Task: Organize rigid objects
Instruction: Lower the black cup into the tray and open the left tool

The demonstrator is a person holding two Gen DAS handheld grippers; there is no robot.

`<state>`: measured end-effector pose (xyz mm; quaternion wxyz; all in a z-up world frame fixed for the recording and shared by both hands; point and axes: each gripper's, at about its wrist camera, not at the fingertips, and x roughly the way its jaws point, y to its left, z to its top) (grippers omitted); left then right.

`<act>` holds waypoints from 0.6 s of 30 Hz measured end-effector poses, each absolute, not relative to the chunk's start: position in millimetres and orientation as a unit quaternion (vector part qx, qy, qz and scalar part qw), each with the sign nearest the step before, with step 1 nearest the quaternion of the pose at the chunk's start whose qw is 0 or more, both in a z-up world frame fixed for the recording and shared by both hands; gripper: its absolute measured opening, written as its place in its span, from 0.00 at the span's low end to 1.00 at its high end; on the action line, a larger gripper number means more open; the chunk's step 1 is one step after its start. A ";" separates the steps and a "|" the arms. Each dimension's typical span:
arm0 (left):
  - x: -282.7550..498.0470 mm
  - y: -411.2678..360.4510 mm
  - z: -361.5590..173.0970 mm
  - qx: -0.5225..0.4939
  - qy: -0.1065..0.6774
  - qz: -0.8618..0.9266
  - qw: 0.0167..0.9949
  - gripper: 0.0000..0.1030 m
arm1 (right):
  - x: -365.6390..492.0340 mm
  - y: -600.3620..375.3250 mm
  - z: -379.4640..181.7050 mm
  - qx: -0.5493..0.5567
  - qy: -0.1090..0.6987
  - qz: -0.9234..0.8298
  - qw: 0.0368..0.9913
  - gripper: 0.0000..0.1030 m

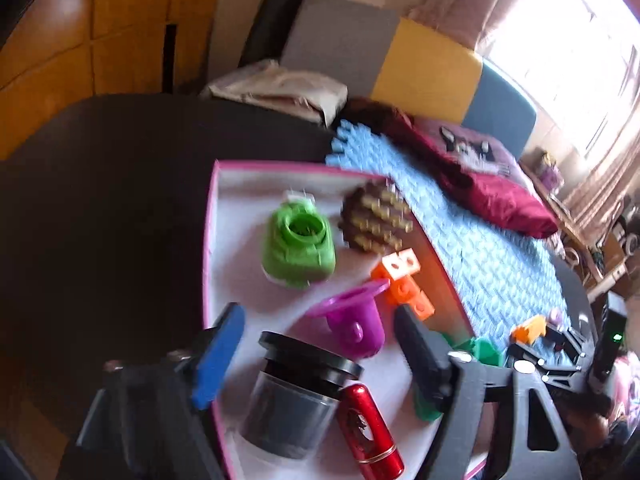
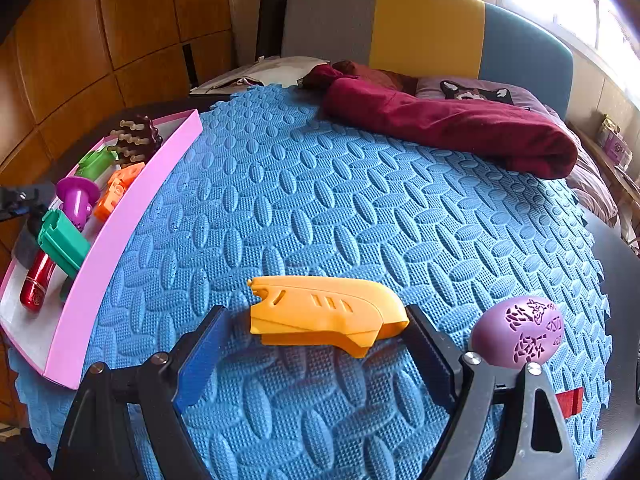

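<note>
Both hand-held grippers agape, empty: blue foam mat, wood-panelled wall.

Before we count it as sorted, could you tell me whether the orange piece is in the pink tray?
Out: the orange piece lies on the blue mat, beside the pink tray.

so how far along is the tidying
Mostly done: the pink tray already holds the jar, red tube, purple funnel and more. Nothing is gripped; the right hand-held gripper straddles the orange piece. That and the purple egg remain on the mat.
</note>
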<state>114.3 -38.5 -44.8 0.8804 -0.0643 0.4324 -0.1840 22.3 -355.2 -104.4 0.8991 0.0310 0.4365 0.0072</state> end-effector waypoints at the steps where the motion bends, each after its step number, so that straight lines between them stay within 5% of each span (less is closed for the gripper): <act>1: 112.0 -35.0 -40.8 -0.065 0.429 -0.183 0.882 0.76 | 22.1 -355.4 -104.3 0.031 0.436 0.007 0.899 0.85; 18: 32.2 -23.5 -38.8 -0.005 0.413 -0.115 0.903 0.77 | 21.6 -354.8 -104.3 0.029 0.436 0.006 0.899 0.85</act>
